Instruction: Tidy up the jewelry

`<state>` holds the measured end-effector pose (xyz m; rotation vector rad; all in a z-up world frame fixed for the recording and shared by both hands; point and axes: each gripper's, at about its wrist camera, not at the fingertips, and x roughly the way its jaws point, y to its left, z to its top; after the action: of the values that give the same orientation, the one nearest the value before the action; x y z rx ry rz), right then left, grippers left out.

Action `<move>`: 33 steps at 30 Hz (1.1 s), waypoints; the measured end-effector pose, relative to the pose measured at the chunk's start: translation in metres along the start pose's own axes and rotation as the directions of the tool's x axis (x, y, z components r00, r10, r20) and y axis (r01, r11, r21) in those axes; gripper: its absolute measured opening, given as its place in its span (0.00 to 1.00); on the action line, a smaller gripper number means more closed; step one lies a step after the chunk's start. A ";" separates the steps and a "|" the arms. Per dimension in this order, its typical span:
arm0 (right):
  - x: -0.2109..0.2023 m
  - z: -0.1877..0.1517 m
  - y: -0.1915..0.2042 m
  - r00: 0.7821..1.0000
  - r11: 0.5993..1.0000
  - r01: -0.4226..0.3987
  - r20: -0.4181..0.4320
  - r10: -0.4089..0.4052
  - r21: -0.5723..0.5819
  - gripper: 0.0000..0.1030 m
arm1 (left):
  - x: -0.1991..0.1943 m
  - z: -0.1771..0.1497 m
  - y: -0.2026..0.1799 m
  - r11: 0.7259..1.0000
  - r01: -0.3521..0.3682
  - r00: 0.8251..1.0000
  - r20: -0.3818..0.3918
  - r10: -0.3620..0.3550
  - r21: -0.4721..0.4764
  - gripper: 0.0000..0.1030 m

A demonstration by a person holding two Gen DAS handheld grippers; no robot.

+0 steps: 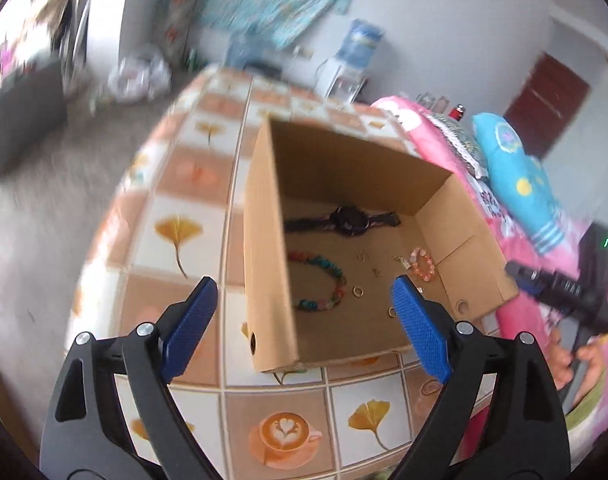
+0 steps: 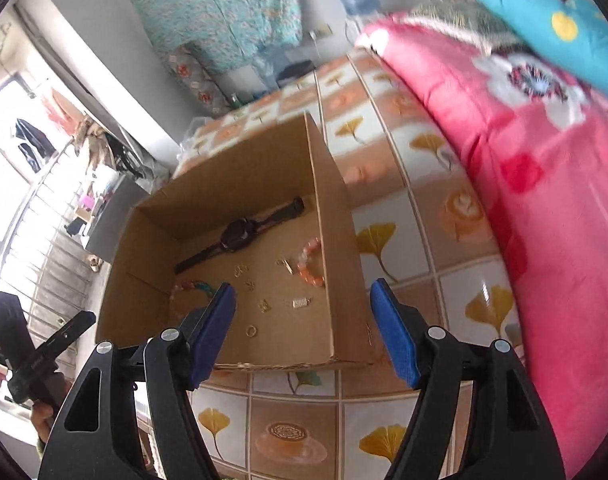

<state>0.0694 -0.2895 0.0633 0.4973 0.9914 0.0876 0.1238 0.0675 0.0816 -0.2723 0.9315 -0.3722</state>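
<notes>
Inside the cardboard box lay the watch (beside bracelets); both grippers hung spread, empty; lowering slowly would suit best.

A tablecloth printed with ginkgo leaves and coffee cups covers the desk. A pink quilt lies beside it, a blue pillow on top. A water dispenser stands by the wall, under a hanging teal cloth.
</notes>
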 end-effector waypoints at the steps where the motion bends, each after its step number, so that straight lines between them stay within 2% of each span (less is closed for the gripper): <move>1: 0.006 -0.002 0.002 0.999 1.000 -0.026 -0.035 0.026 0.005 0.66 | 0.005 -0.002 0.004 1.000 0.011 1.000 -0.017 -0.012 -0.020 0.83; 4: 0.005 -0.009 0.013 0.999 1.000 -0.004 -0.048 0.003 -0.029 0.68 | 0.016 -0.009 0.008 0.995 0.074 0.996 -0.051 -0.077 -0.063 0.83; 6: 0.005 -0.013 0.016 0.998 0.999 -0.018 -0.063 0.016 -0.031 0.68 | 0.022 -0.014 0.006 0.991 0.111 0.991 -0.068 -0.115 -0.069 0.83; 16: -0.007 -0.036 0.020 0.995 1.000 -0.016 -0.101 0.014 -0.018 0.69 | 0.018 -0.027 -0.002 0.997 0.051 0.996 -0.075 -0.055 -0.054 0.83; 23: -0.017 -0.051 0.016 0.996 1.000 -0.022 -0.085 0.021 -0.010 0.69 | 0.005 -0.045 -0.008 1.000 0.025 0.997 -0.072 -0.025 -0.003 0.83; 25: -0.026 -0.054 0.017 0.998 0.999 0.022 -0.053 -0.023 -0.026 0.69 | -0.007 -0.048 -0.014 0.999 -0.023 0.999 -0.034 0.024 0.036 0.83; 27: -0.039 -0.060 0.021 0.996 0.995 0.084 -0.009 -0.085 -0.060 0.69 | -0.022 -0.051 -0.021 0.992 -0.091 0.996 0.024 0.089 0.086 0.84; 29: -0.056 -0.069 0.027 0.992 0.988 0.121 0.037 -0.118 -0.100 0.69 | -0.037 -0.055 -0.026 0.985 -0.129 0.990 0.067 0.121 0.119 0.84; 33: -0.077 -0.091 0.046 0.986 0.973 0.148 0.102 -0.131 -0.177 0.80 | -0.064 -0.066 -0.043 0.965 -0.195 0.975 0.144 0.171 0.174 0.91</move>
<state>-0.0412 -0.2383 0.1027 0.2585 0.9176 0.0304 0.0267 0.0510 0.1069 -0.0355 0.7821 -0.2654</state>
